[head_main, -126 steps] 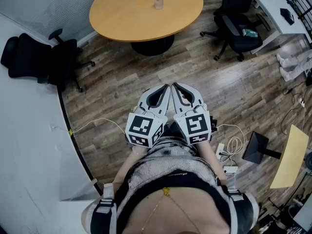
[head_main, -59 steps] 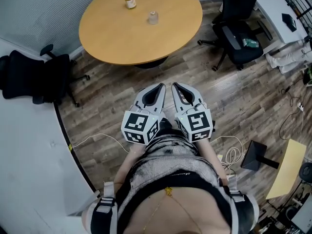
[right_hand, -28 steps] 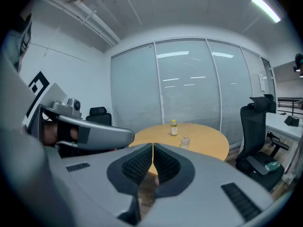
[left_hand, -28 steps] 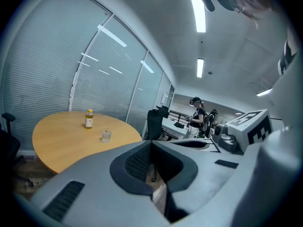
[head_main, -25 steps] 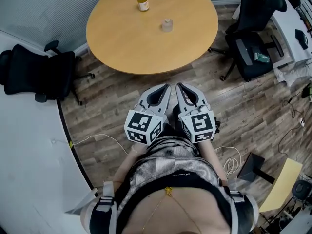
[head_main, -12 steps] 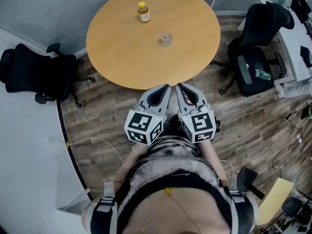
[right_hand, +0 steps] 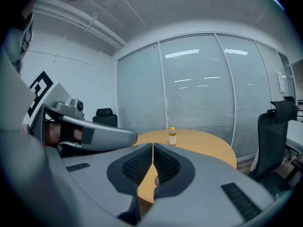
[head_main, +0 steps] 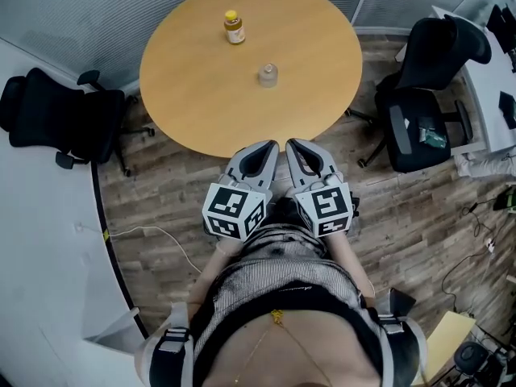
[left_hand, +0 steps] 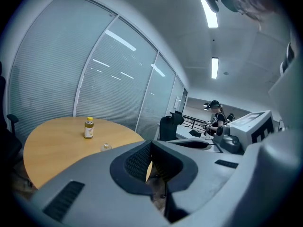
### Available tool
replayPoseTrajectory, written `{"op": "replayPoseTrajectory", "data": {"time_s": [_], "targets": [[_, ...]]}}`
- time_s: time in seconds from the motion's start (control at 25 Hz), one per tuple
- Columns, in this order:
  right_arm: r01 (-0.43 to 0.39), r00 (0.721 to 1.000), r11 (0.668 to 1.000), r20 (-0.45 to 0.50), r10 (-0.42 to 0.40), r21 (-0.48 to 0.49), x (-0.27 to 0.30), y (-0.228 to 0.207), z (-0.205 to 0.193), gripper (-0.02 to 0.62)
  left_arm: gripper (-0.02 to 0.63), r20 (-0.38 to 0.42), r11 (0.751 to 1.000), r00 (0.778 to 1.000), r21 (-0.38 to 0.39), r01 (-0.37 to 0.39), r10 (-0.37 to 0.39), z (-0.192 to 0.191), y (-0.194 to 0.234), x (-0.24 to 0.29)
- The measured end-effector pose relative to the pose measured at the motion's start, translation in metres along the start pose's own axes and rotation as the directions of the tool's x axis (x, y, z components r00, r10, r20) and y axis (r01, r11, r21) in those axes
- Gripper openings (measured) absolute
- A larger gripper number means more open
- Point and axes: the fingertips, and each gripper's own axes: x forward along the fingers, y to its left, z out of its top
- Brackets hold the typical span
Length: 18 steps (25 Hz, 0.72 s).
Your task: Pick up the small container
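Left tool point(head_main: 271, 146) and right tool point(head_main: 293, 143) closed, one small container point(head_main: 268, 75), one bottle point(head_main: 234, 27) on table point(head_main: 201, 95)

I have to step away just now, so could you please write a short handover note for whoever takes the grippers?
Left gripper: shut, empty.
Right gripper: shut, empty.
Both are side by side at the near edge of the round wooden table.
Small clear container stands mid-table, yellow-capped bottle beyond it.
Done: nothing grasped.
To do: reach, open, grasp and lift the container.
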Motion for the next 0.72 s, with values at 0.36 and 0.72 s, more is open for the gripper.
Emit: {"op": "replayPoseTrajectory", "data": {"time_s": [0.36,0.72], "targets": [[-0.058,0.998,0.998,-0.013,0.058,-0.017,-0.001,-0.021,-0.003,0.021,0.020,0.010,0.999,0.999,-0.028,-0.046,0.046,-0.003,-0.011,0.021],[-0.069,0.997,0.998,-0.025,0.068,-0.003,0.003,-0.028,-0.011,0.021,0.020,-0.011,0.998,0.998,-0.035,-0.061,0.061,-0.008,-0.010,0.028]]}}
